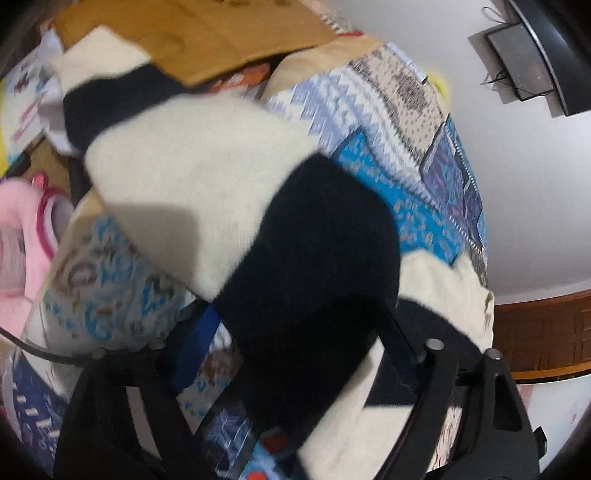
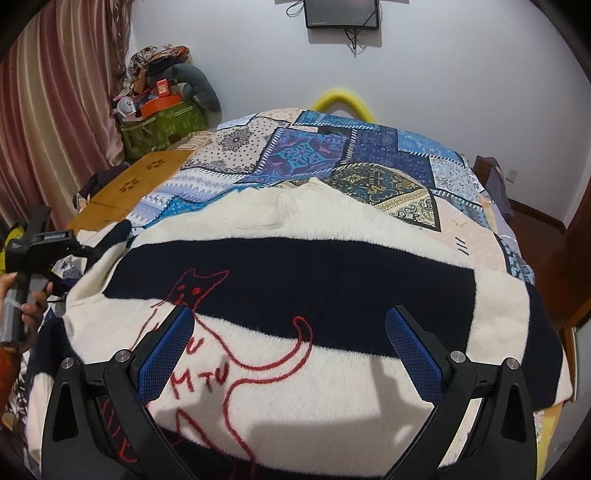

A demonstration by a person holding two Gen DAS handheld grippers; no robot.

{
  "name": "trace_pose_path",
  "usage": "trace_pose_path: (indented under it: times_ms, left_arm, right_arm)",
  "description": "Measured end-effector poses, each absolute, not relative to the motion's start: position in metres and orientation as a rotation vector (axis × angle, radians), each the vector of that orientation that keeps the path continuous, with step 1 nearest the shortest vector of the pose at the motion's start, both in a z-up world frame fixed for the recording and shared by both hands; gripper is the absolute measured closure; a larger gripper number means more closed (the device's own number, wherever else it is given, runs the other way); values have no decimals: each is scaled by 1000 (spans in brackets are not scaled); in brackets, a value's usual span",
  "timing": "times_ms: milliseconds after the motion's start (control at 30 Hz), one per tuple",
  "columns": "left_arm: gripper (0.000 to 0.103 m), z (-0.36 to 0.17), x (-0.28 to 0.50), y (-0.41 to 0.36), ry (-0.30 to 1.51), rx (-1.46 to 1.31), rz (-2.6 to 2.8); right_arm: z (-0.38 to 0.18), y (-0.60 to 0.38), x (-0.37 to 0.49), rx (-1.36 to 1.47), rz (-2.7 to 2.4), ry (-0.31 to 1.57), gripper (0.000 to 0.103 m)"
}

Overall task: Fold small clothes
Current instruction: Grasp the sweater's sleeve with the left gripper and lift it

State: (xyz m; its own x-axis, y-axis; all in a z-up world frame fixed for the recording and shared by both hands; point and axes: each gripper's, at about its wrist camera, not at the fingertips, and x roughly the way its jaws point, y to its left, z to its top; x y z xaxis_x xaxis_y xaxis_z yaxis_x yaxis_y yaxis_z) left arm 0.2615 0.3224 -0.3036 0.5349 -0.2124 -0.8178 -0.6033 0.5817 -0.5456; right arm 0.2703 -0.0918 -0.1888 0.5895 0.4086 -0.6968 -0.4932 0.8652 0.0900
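**A sleeve is lifted so the sweater can be folded**

The sweater [image 2: 295, 280] lies flat on the bed [image 2: 369, 155], front side up. It is cream with wide dark bands, and a red cat is stitched on it. It is spread out wide, most likely so it is easy to fold.

The left claw [image 1: 306, 350] is at the left side of the sweater. Its picture is blurry. A sleeve [image 1: 236, 192] of the sweater runs out from between its two fingers and hangs up off the bed. The dark part of the sleeve fills the gap, so the claw looks closed on it. I think the sleeve is held up so it can be laid over the middle of the sweater.

The right claw [image 2: 291, 350] hangs just above the lower front of the sweater, near the red cat. Its blue fingers [image 2: 413, 354] are wide apart and hold nothing. It seems to be waiting, ready to press the sweater down or take a corner.

A wooden board [image 2: 125, 188] sits beyond the sweater's left side. A black screen [image 2: 341, 13] is on the wall behind the sweater.
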Motion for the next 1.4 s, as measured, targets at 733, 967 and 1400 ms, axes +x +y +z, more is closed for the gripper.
trace_pose_path:
  times_ms: [733,967,1400]
  left_arm:
    - [92,-179,308,144,877,-243,-10]
    - [90,-224,310,62,1028,-38,-162]
    - [35,-206,287,213,958,-341,122]
  right_arm:
    - [-173,-112,277,-96,474,741,0]
    - [-172,-118,277,-112,460,746,0]
    - [-174,-122,277,-118,449,745,0]
